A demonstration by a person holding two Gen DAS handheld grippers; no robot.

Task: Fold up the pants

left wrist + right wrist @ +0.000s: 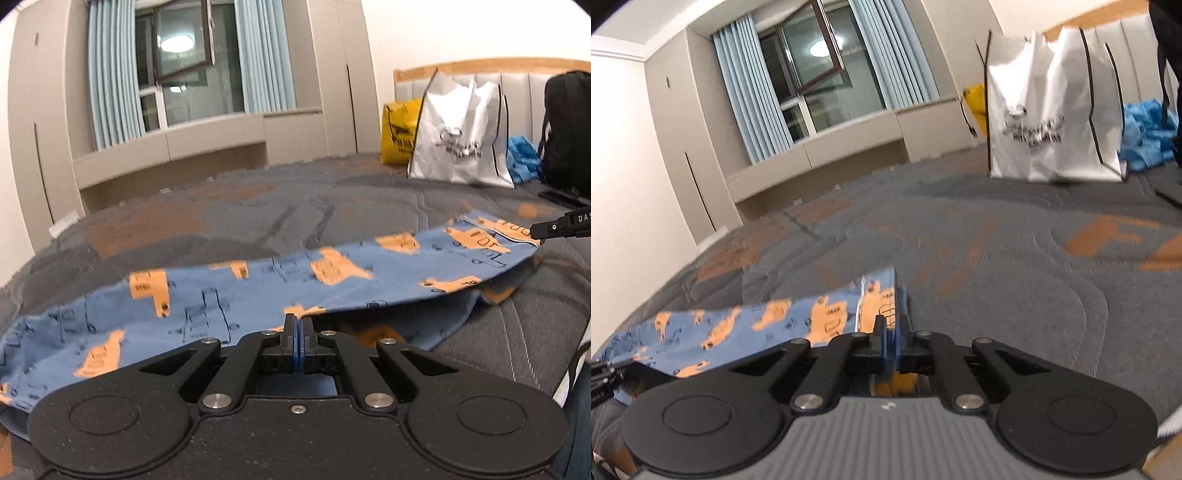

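Blue pants (229, 295) with an orange print stretch across the grey bed. My left gripper (298, 321) is shut on their near edge, lifting the cloth a little off the bed. My right gripper (889, 321) is shut on the hemmed end of the pants (768, 325). That right gripper also shows in the left wrist view (535, 232) at the far right, clamped on the raised end. A second layer of cloth hangs below the held edge.
The bed has a grey and orange quilted cover (997, 258). At its head stand a white shopping bag (461, 136), a yellow bag (399, 133), a blue bundle (522, 158) and a black backpack (569, 129). A window with blue curtains (110, 74) is beyond.
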